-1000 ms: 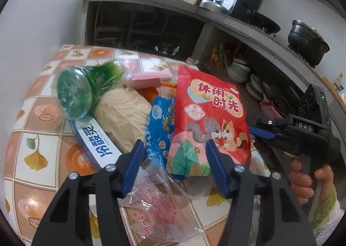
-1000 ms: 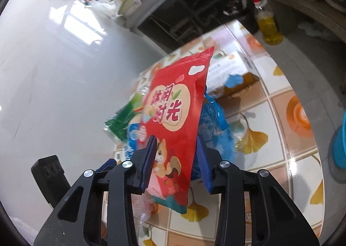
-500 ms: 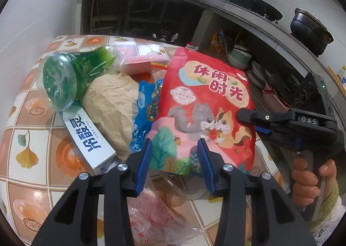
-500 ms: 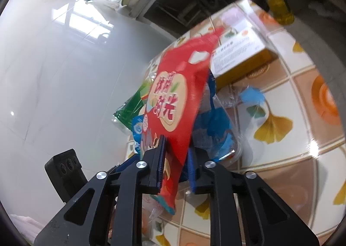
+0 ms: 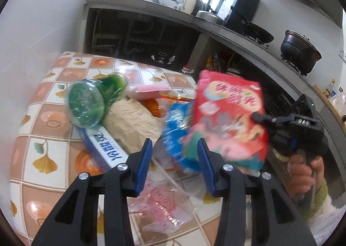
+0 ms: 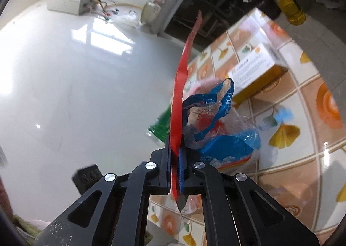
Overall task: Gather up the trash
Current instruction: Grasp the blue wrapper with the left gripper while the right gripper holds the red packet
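Note:
My right gripper [image 6: 175,159] is shut on the lower edge of a red snack bag [image 6: 181,86], which I see edge-on and held upright above the tiled table [image 6: 302,159]. In the left wrist view that red bag [image 5: 229,120] hangs blurred at the right, with the right gripper [image 5: 259,117] clamped on its side. A blue wrapper [image 5: 175,135] sits crumpled beside it, just beyond my left gripper [image 5: 174,159]. The left jaws stand apart, and no pad presses on anything. A clear bag with pink print [image 5: 162,202] lies under the left fingers.
On the table lie a green bottle [image 5: 86,103], a beige paper bag [image 5: 132,120], a blue-and-white box [image 5: 106,144] and a pink packet [image 5: 149,91]. A yellow-and-white box [image 6: 255,68] sits further back. An oil bottle [image 6: 289,6] stands beyond the table's edge.
The right jaws closed onto the red bag and raised it, turning it edge-on in the right view. The left jaws narrowed slightly, then held. The blue wrapper shifted with the bag.

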